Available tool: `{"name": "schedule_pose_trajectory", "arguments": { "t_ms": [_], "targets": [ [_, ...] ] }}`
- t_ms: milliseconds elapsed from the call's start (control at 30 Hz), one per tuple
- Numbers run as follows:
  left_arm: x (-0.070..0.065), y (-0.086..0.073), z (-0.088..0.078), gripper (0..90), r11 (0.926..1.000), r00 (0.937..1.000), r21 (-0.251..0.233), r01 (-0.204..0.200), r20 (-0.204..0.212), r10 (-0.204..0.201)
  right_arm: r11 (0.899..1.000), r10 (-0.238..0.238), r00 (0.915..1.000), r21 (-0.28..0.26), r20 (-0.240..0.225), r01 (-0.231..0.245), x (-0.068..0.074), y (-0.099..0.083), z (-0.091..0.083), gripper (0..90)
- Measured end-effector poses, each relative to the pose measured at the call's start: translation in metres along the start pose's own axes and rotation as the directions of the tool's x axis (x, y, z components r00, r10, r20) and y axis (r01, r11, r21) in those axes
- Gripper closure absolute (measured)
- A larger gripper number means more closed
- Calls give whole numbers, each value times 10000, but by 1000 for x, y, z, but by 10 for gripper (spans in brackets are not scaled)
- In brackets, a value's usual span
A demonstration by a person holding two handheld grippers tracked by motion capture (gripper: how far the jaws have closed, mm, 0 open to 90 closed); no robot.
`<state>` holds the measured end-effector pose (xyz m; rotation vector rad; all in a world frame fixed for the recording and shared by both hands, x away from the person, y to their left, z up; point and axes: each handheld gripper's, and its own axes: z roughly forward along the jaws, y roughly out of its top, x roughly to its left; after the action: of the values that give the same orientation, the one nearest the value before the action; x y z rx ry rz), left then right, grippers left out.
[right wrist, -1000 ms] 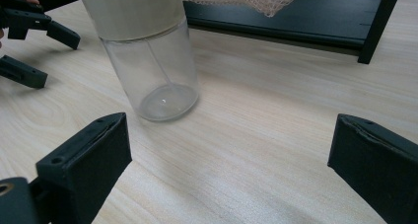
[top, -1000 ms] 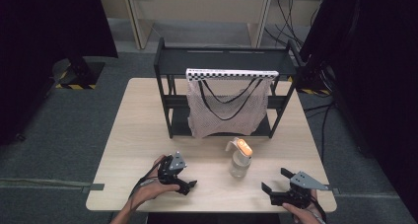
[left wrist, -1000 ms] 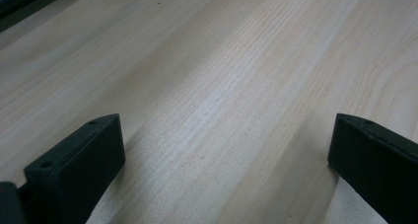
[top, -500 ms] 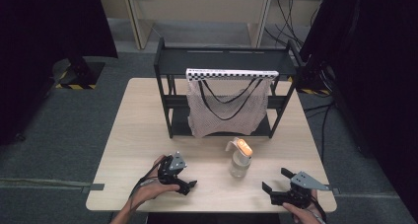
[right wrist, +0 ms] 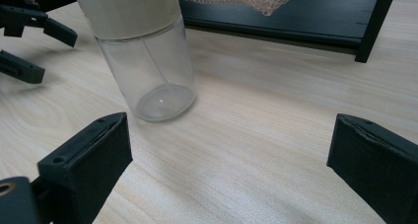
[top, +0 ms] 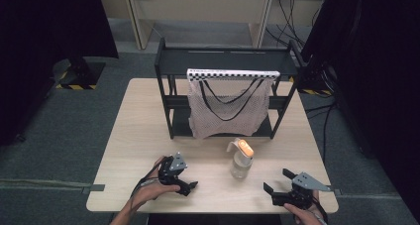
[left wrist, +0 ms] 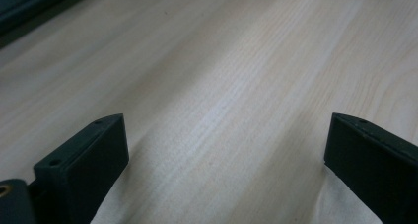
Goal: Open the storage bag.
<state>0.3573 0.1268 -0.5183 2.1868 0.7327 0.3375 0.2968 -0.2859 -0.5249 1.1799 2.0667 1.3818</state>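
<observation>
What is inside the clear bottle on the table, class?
The bottle looks empty: through its clear wall shows a thin straw running to the base. The cream cap covers whatever lies inside the top.

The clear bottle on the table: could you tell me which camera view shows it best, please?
The high view: the whole bottle stands upright with its orange-topped cap, between both grippers. The right gripper view shows its clear body close, top cropped. The left gripper view catches just a sliver at the top edge.

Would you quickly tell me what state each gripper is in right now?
Left gripper: open, holding nothing, low over the table.
Right gripper: open, holding nothing, facing the clear bottle.
</observation>
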Motion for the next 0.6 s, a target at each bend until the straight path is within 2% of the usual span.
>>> {"name": "schedule_pose_trajectory", "arguments": {
  "t_ms": [33,67,133,300,433,600],
  "targets": [
    [0,0,0,24,10000,10000,0,0,0,0,10000,18,10000,-10,0,-18,0,0,0,31],
    [-5,10,-2,24,9994,9995,-240,-247,164,251,10000,18,10000,-10,0,-18,0,0,0,31],
    [-9,16,-3,24,9986,9990,-365,-370,255,380,10000,25,10000,-61,33,-25,-1,2,-1,31],
    [-12,24,-7,25,9971,9976,-553,-515,429,539,9999,75,10000,-92,43,-74,-1,2,-2,31],
    [-8,27,-11,24,9971,9977,-707,-286,592,328,9999,100,9999,-64,35,-100,-2,2,-1,32],
    [-6,33,-17,24,9949,9978,-951,-326,546,379,9999,141,9999,-39,1,-141,-1,1,-1,32]
  ]
}}
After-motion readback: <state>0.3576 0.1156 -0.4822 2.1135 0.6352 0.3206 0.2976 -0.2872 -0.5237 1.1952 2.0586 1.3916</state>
